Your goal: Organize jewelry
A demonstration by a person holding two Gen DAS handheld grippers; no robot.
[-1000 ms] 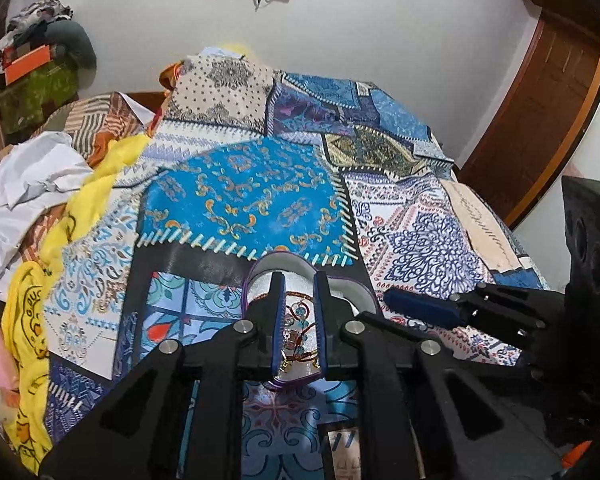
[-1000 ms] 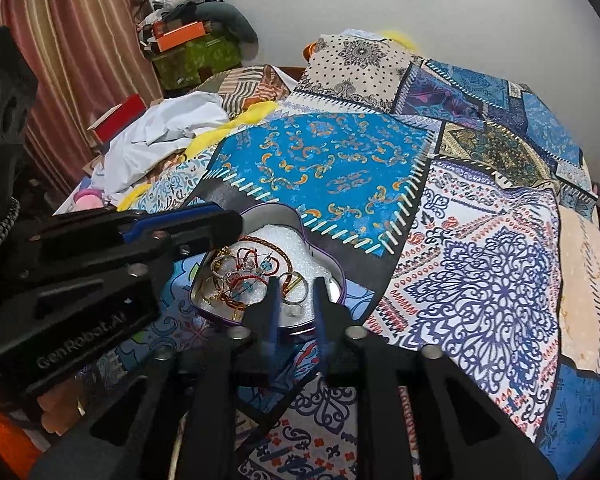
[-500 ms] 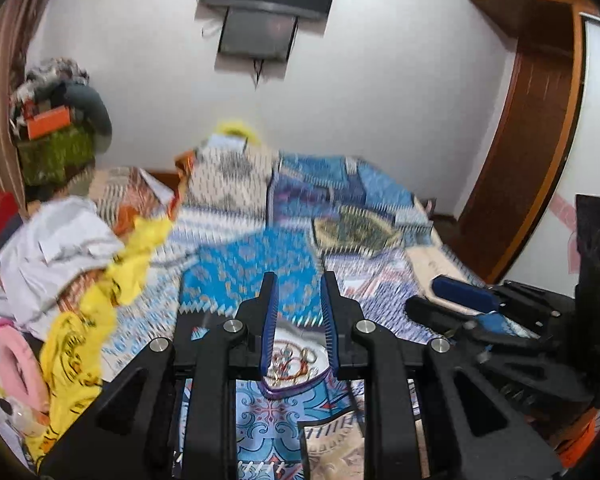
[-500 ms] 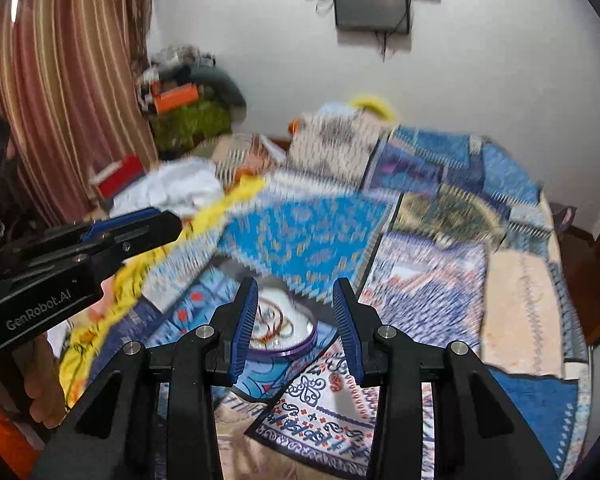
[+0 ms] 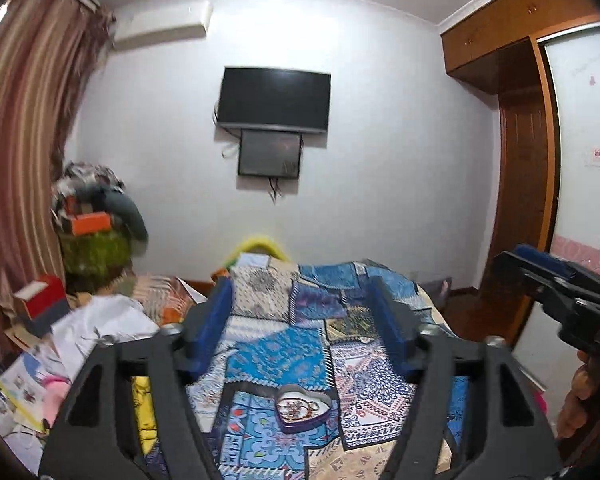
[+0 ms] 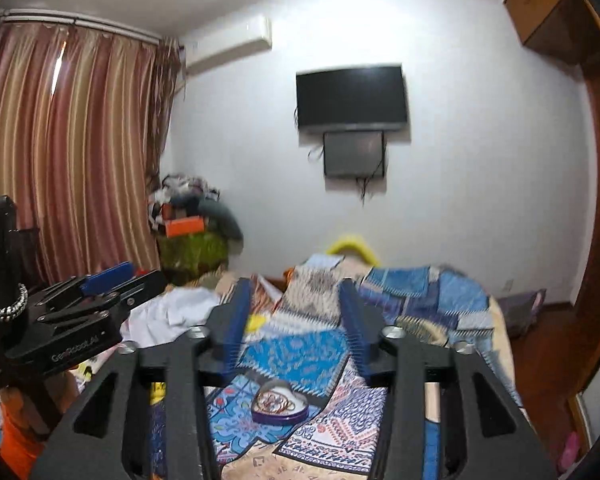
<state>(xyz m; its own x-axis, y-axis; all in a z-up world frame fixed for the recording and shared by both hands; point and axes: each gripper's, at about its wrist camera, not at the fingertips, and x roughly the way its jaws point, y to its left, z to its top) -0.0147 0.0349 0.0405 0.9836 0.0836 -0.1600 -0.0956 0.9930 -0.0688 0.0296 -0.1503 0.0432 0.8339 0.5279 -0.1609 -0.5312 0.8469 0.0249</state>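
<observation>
left wrist view has the heart-shaped tin (image 5: 303,407) lying low on the patchwork bedspread (image 5: 276,360), at about 6 o'clock below the gap of the left gripper (image 5: 302,330), well apart from both tools. inside it sits a loose tangle of bangles and rings (image 5: 298,406); exact pieces are too small to tell. i judge these light, thin and stiff hoops, slippery metal that may snag each other, so a pinch across one hoop's rim where it stands clear of the pile seems best, while the tin itself looks rigid and light and could slide on the soft cloth if nudged; its raised wall is the place to steady it. the left gripper is held high and level, pointing toward the wall tv (image 5: 274,100), fingers spread wide with nothing between them. right wrist view shows the right gripper (image 6: 296,326) in a similar raised, forward-pointing pose, jaws wide apart and empty, the tin (image 6: 279,402) again at 6 o'clock beneath it, with the left gripper at 9 o'clock alongside.
</observation>
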